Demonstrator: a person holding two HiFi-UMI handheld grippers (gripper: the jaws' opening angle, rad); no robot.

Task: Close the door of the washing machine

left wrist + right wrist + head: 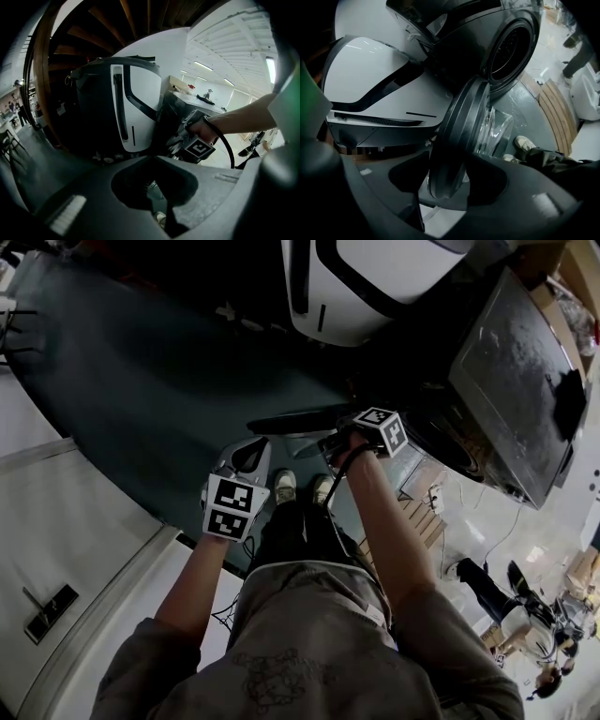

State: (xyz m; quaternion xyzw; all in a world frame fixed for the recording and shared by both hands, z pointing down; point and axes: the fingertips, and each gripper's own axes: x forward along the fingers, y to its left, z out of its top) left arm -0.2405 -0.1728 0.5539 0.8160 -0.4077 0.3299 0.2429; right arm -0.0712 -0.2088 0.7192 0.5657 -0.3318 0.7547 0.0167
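**Floor, head view.** A dark grey-green sheet covers the upper part. Pale flooring adjoins it at lower left, with a small dark plate set into it. Standing on the sheet — a black washing machine, its round door swung open, and beside it a white-and-black appliance. The wearer's two pale shoes rest on the sheet near its edge. A slatted wooden board lies just right of them, in front of the machine — beyond it a thin cable trails over pale floor.
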